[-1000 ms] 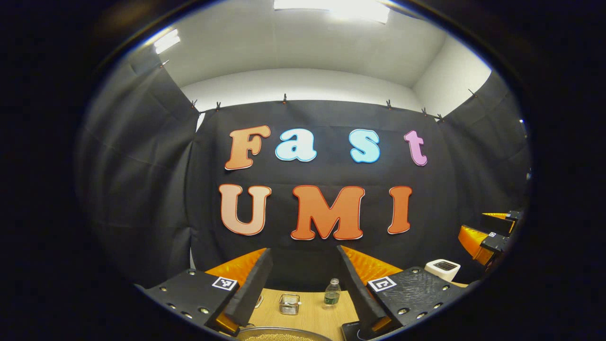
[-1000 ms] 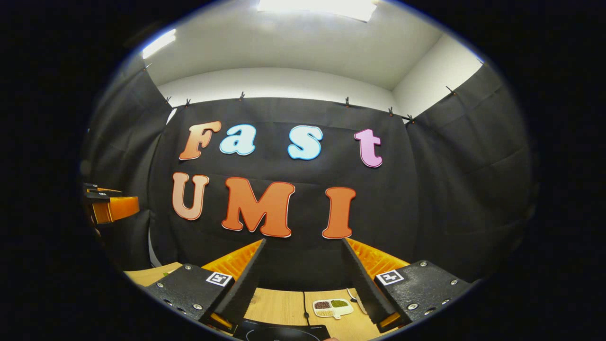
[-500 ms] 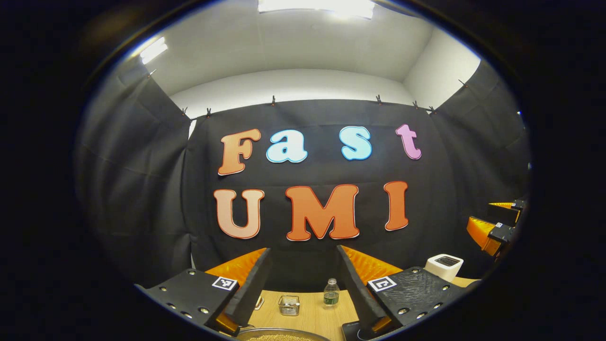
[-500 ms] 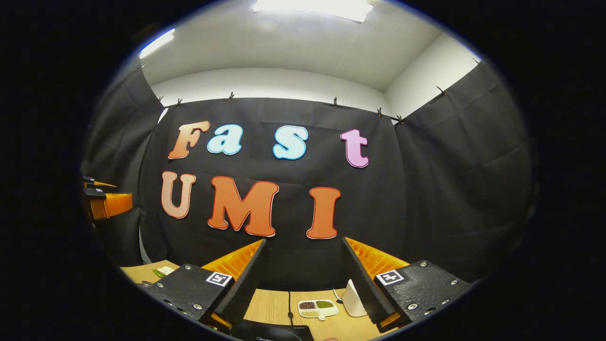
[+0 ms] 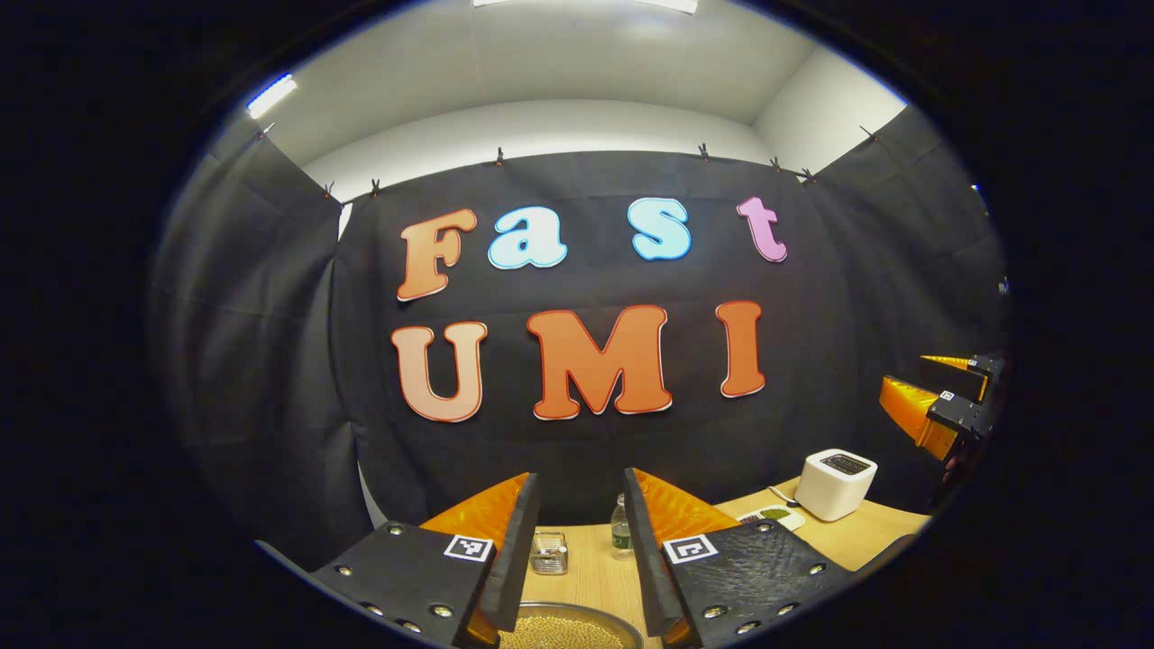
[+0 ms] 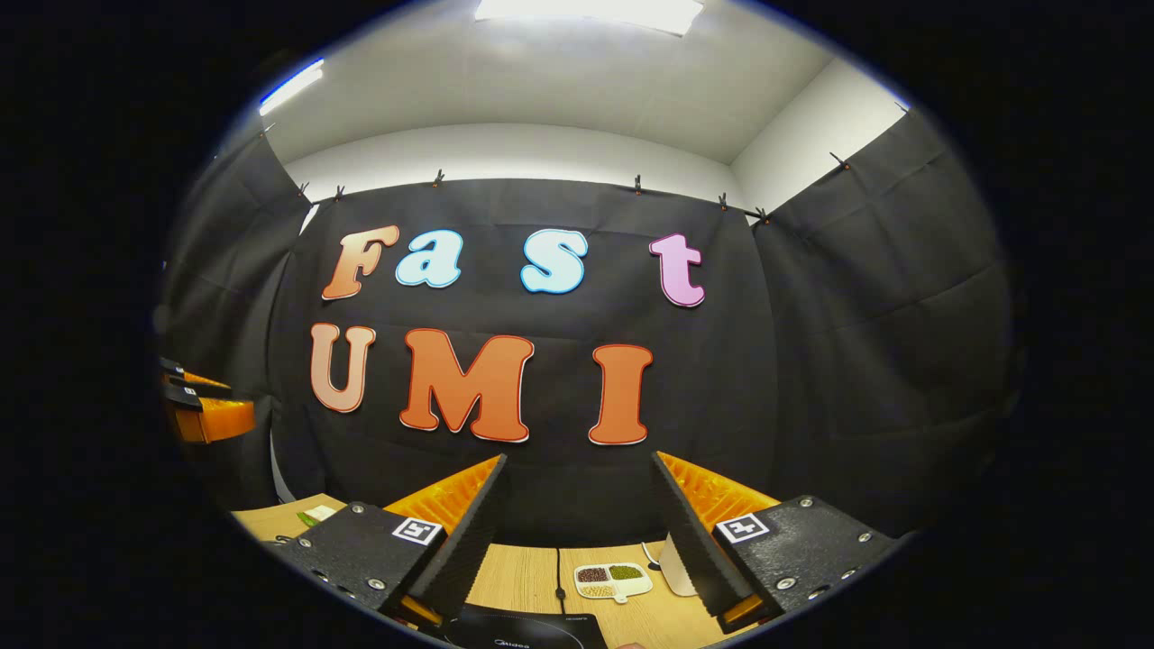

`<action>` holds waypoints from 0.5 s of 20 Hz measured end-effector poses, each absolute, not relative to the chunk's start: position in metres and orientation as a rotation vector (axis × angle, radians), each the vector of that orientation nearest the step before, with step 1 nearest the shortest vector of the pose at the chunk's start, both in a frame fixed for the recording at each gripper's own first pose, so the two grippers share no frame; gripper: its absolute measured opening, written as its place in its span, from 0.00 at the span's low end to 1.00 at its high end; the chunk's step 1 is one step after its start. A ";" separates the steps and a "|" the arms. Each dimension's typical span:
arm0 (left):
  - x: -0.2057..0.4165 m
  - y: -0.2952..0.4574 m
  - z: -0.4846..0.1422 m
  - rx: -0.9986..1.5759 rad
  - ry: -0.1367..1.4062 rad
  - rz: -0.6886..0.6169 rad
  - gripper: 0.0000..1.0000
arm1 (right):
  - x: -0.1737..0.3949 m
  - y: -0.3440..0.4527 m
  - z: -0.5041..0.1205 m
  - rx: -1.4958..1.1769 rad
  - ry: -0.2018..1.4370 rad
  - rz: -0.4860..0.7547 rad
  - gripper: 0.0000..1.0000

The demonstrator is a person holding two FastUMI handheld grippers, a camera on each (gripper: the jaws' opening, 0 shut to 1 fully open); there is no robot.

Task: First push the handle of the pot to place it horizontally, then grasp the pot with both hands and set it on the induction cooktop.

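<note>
Now, starting at our left gripper [image 5: 579, 550], we see its two fingers standing apart with nothing between them, held above the wooden table [image 5: 590, 577]; the gap is moderate. Directly below that gap, at the bottom edge of the left gripper view, sits the pot [image 5: 563, 628], a round metal rim with small pale grains inside; its handle we cannot make out. Taking the pot as our landmark, a small clear glass container [image 5: 548, 553] stands just behind it, and a plastic water bottle [image 5: 619, 525] stands behind it and a little to the right, partly hidden by the gripper's right finger. Farther right of the pot, well apart, a white box-shaped appliance [image 5: 835, 483] rests on the table with a small divided dish [image 5: 766, 516] just beside it. Beyond that appliance, in the air, we see the other gripper, with its fingers parted. Our right gripper [image 6: 577, 532] is likewise released, fingers wide apart and empty, poised over the table. Beneath it lies the black induction cooktop [image 6: 527, 629], its far edge showing between the fingers, with a thin dark cord [image 6: 558, 577] running back from it. Behind the cooktop sits the divided dish of coloured beans, and a white object peeks out from behind the right finger.
</note>
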State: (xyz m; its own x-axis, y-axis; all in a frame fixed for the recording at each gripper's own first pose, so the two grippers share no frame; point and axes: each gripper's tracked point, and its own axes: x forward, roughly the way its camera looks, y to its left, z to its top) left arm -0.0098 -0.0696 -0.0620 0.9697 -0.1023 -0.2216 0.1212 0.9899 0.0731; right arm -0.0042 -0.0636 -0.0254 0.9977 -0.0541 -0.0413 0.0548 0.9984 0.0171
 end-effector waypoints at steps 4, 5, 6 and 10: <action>-0.025 -0.076 -0.115 0.102 0.378 -0.159 0.18 | -0.006 -0.064 -0.031 0.015 0.058 -0.055 0.95; -0.032 -0.082 -0.128 0.094 0.428 -0.188 0.15 | -0.007 -0.064 -0.032 0.013 0.061 -0.055 0.95; -0.038 -0.089 -0.143 0.080 0.480 -0.218 0.12 | -0.007 -0.065 -0.034 0.011 0.064 -0.055 0.95; -0.080 -0.094 -0.224 0.125 0.756 -0.283 0.02 | -0.007 -0.064 -0.041 0.002 0.083 -0.050 0.95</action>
